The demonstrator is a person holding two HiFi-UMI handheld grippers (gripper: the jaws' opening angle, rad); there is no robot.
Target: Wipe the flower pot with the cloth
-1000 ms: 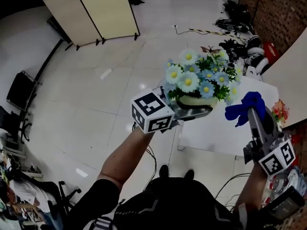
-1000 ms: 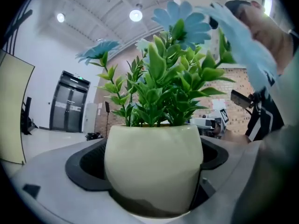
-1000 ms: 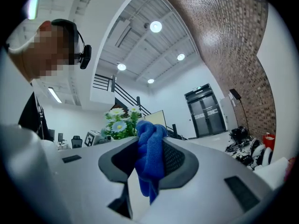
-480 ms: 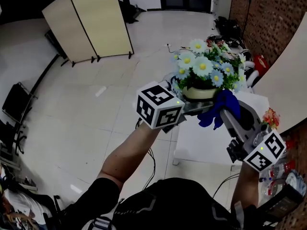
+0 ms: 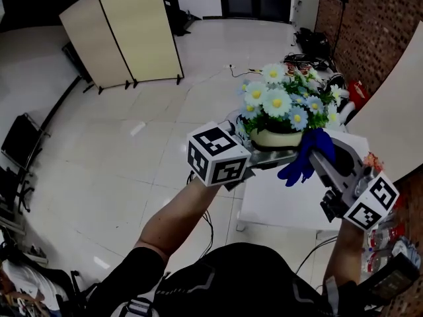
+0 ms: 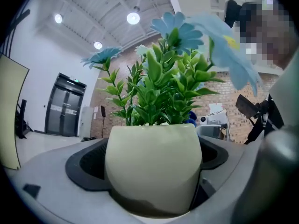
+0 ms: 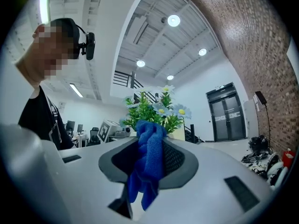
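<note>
Okay, floor (image 5: 99, 144): pale glossy tiles fill the head view from 7 to 12 o'clock.
Folding screen (image 5: 125, 32): beige panels, upright on the tiles at 11 o'clock.
Brick wall (image 5: 373, 25): dark red, up at 1 o'clock.
Table (image 5: 277, 200): white top, right under the raised pot, about 5 o'clock from frame centre.
Left gripper (image 5: 261, 156): held up off the table, jaws clamped on the flower pot's lower wall, one each side. Its marker cube (image 5: 217, 154) sits at the pot's 8 o'clock.
Right gripper (image 5: 322, 156): comes in from 4 o'clock with its jaws pinched on the cloth.
Flower pot (image 6: 152, 167): cream and rounded, upright, in the air between the two grippers. Green leaves and pale blue daisies (image 5: 277, 101) rise out of it.
Cloth (image 7: 148, 162): blue, bunched, hanging out of the right jaws. In the head view it sits at the pot's 4 o'clock and looks to be touching the pot wall.
</note>
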